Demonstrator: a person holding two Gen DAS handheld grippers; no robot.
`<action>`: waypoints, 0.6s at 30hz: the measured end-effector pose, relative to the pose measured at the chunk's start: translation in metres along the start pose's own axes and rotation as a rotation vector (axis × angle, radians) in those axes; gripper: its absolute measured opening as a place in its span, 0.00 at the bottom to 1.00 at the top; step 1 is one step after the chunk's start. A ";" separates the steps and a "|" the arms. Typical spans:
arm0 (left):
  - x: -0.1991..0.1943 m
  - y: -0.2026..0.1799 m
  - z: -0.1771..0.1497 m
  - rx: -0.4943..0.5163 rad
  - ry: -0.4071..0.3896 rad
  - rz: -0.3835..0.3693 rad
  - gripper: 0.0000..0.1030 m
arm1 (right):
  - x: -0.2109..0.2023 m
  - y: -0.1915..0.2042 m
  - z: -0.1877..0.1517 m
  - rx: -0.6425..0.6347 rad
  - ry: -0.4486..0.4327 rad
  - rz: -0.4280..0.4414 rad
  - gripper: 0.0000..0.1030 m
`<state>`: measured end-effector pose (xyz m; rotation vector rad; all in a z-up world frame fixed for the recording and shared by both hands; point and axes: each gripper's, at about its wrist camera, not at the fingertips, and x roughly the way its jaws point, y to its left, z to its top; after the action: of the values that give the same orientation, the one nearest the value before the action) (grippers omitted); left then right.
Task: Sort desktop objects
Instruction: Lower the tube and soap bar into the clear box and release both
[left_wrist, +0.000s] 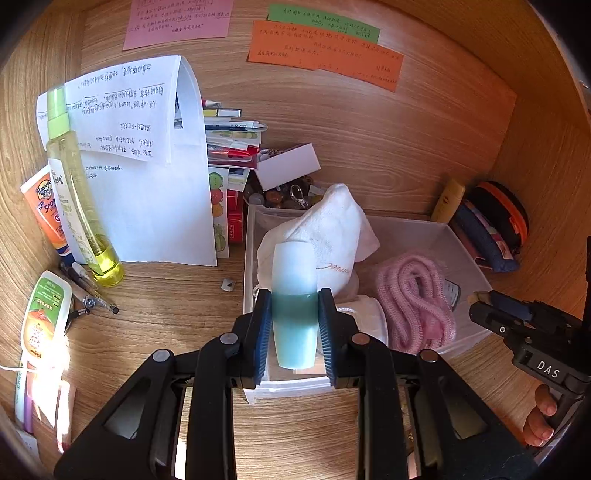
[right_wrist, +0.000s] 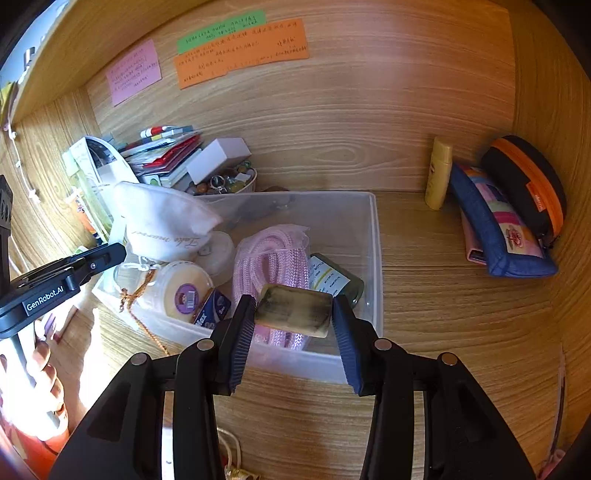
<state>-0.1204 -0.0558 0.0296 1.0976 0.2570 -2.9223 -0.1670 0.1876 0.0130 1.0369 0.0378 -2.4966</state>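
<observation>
Left tool (left_wrist: 294, 317): jaws nearly closed, clamped on a pale teal tube (left_wrist: 294, 302), held upright at lower centre of the left wrist view, over the near-left end of the clear bin (left_wrist: 436, 230).

Right tool (right_wrist: 293, 314): jaws partly open, pads pressed on both ends of a flat tan block with dark smudges (right_wrist: 293, 309), lower centre of the right wrist view, above the bin's near wall (right_wrist: 373, 258).

Bin contents: white cloth pouch (left_wrist: 332, 225) at the left end, pink knitted cord (left_wrist: 413, 295) centre-right, dark jar with a label (right_wrist: 334, 278) just beside the cord, round cream tin (right_wrist: 184, 288) at lower left in the right view.

On the bench (left_wrist: 166, 295), left of frame in the left view: yellow spray bottle (left_wrist: 79, 192) leaning on white papers (left_wrist: 147, 166), orange sunscreen tube (left_wrist: 46, 210) behind it, pens (left_wrist: 92, 288) below.

Right side of the right view: yellow bottle (right_wrist: 437, 173), blue pouch (right_wrist: 498, 229) and black-orange case (right_wrist: 532, 184) against the back wall.
</observation>
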 end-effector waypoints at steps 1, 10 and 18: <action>0.002 0.000 0.000 0.000 0.003 0.003 0.24 | 0.003 -0.001 0.001 0.000 0.005 -0.005 0.38; 0.010 0.001 -0.003 0.009 0.017 -0.008 0.23 | 0.022 -0.001 0.002 0.005 0.041 0.004 0.38; 0.005 -0.007 -0.007 0.037 -0.001 -0.008 0.24 | 0.026 0.003 0.002 -0.016 0.054 -0.015 0.38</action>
<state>-0.1200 -0.0479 0.0224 1.1020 0.2093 -2.9462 -0.1834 0.1742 -0.0029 1.1007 0.0814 -2.4773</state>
